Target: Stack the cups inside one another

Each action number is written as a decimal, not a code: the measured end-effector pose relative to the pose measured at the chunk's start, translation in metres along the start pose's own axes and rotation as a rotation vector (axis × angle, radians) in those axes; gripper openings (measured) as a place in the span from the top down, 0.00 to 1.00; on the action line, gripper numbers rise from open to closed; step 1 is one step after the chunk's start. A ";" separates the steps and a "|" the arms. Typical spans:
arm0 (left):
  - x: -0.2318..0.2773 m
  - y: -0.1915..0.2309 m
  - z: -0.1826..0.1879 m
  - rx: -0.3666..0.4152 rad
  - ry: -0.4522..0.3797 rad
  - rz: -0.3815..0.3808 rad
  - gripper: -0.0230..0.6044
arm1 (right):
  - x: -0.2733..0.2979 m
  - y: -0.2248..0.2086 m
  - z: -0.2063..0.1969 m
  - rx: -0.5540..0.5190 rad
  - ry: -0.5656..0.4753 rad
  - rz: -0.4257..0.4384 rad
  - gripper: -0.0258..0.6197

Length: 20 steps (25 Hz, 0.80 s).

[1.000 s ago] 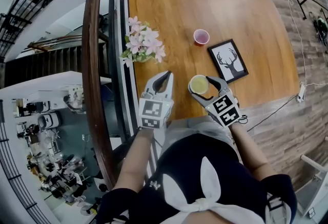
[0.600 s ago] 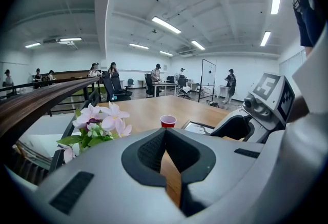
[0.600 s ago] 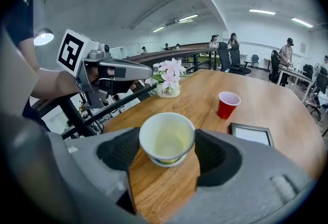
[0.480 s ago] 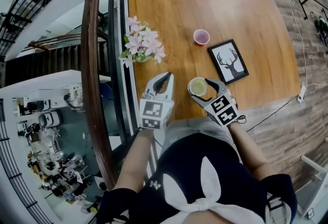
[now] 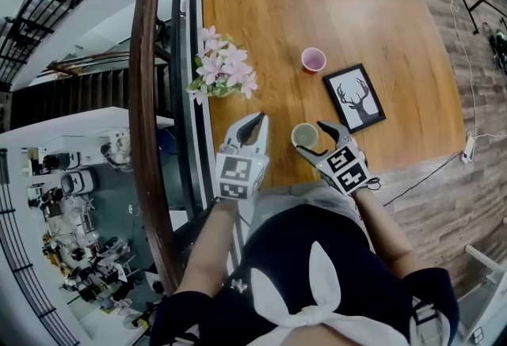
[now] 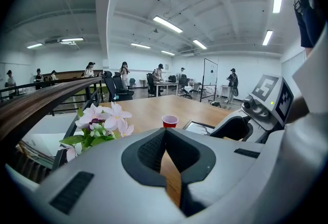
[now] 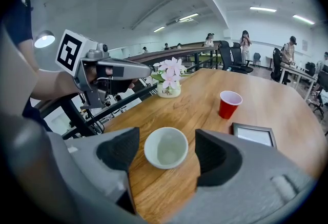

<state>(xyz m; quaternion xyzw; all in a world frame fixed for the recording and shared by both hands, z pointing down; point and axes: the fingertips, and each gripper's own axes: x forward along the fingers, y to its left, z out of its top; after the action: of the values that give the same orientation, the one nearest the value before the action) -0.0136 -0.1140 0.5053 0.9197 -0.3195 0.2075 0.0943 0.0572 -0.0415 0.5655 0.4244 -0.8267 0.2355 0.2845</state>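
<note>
A pale cup [image 5: 304, 135] stands upright on the wooden table [image 5: 348, 4] near its front edge. My right gripper [image 5: 317, 140] is open around it. In the right gripper view the cup [image 7: 165, 147] sits between the two pads with a gap on each side, and the right gripper [image 7: 168, 151] touches nothing. A red cup [image 5: 314, 59] stands further out on the table, also seen as the red cup [image 7: 229, 104] and the red cup [image 6: 169, 121]. My left gripper [image 5: 255, 118] hangs at the table's front left edge, its tips together and empty; the left gripper [image 6: 165, 133] points toward the red cup.
A framed deer picture [image 5: 353, 96] lies right of the pale cup. A small vase of pink flowers [image 5: 223, 71] stands at the table's left edge. A curved wooden handrail [image 5: 146, 99] runs along the left side, with a drop to a lower floor beyond it.
The pale cup looks smaller and lower than a second ago. The right jaws now stand apart from it and the gripper has drawn back slightly. The left gripper has not moved.
</note>
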 end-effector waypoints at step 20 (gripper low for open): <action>0.013 0.011 0.010 -0.015 -0.006 0.014 0.94 | -0.012 -0.081 0.069 0.019 -0.156 -0.168 0.44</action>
<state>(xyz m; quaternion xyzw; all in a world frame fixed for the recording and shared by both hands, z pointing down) -0.0084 -0.1329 0.5021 0.9174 -0.3277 0.2032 0.0988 0.1121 -0.1212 0.5193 0.5119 -0.8055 0.1848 0.2343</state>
